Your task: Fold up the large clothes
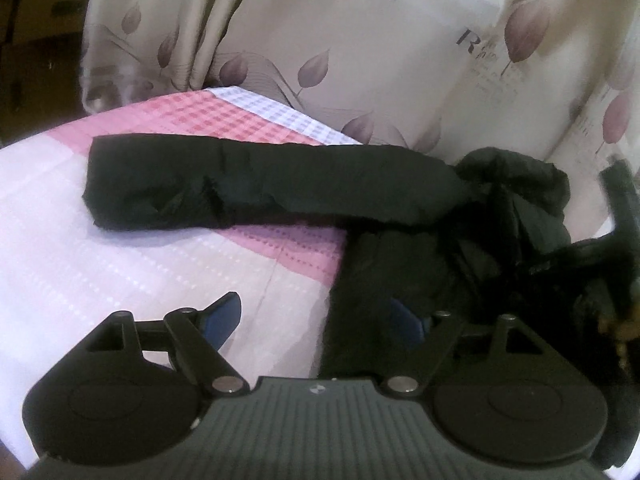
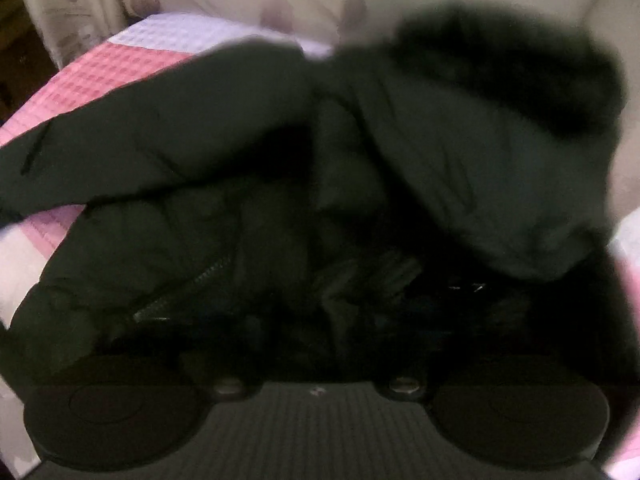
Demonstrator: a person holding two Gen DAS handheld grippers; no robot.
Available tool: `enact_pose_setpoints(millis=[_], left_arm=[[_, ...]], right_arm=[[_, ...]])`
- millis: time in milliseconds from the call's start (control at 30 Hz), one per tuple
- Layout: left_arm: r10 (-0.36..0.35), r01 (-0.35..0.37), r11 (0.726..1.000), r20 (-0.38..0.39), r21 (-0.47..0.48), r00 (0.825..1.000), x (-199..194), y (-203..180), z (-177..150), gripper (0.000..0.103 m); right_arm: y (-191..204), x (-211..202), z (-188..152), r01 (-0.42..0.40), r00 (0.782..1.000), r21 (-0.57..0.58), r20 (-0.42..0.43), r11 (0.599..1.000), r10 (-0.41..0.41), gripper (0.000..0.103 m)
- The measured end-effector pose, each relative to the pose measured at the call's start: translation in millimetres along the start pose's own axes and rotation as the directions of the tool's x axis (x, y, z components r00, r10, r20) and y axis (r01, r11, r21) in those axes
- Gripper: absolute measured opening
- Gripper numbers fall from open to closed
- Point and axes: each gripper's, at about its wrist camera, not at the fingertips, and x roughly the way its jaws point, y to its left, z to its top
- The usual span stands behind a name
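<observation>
A: Entry. Black coat (image 1: 400, 248) lies on the pink-and-white checked bedspread (image 1: 100, 240). One sleeve (image 1: 260, 180) stretches flat across the bed from about 3 o'clock toward 9 o'clock in the left wrist view. The body and the fur-edged hood (image 2: 520, 92) bunch up toward 2 o'clock, close to the leaf-print curtain (image 1: 360, 60).

B: Left gripper (image 1: 320, 316)?

A: Spread wide, nothing pinched. Its left blue pad (image 1: 224, 316) hangs over bare bedspread; the right pad sits over the coat's near edge, partly lost against the black cloth. No pressing contact that I can see.

B: Right gripper?

A: Cannot tell. In the right wrist view the picture is blurred and the fingers vanish into dark fabric low in the frame. A zipper (image 2: 180, 288) runs at about 8 o'clock. Whether cloth is between the fingers is not readable.

B: Step in hand?

A: My reading: early, the laying-out stage. The sleeve is extended, the body is not yet flat, no fold is made.

B: Next move calls for?

A: Probably a firm pinch on the near edge with the left, then pulling it toward 6 o'clock to flatten the body. The padded cloth is thick and likely slippery, so a deep bite is wise. The hood will need smoothing before the sleeve comes across.
</observation>
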Motion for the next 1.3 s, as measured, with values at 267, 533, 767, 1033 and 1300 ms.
enact_pose_setpoints(millis=[267,533,767,1033,1300], left_arm=[[0.048,-0.048,0.999,-0.001,0.006,0.999,-2.9,9.2,4.7,0.086],[0.077,-0.080,0.994,0.039,0.077,0.996,-13.0,-8.1,9.3,0.092],[0.075,-0.078,0.994,0.044,0.079,0.996,-17.4,-20.6,5.9,0.096],[0.038,-0.041,0.997,0.046,0.073,0.998,-26.0,-20.1,-4.1,0.099],[0.025,-0.025,0.999,0.004,0.023,1.000,-20.1,-1.8,-5.0,0.099]], right_arm=[[-132.9,-109.0,-41.9,-0.369,0.857,0.300,0.477,0.880,0.196,0.007],[-323.1,-244.5,-151.7,-0.227,0.736,0.629,0.611,0.744,-0.293,0.007],[-261.6,-238.6,-169.2,-0.054,0.829,0.346,0.538,0.937,-0.151,0.046],[-69.1,-148.3,-89.0,-0.157,0.934,-0.015,0.324,0.987,0.154,0.098],[4.4,-13.6,-29.4,0.036,0.999,-0.131,0.017,0.991,-0.034,0.022]])
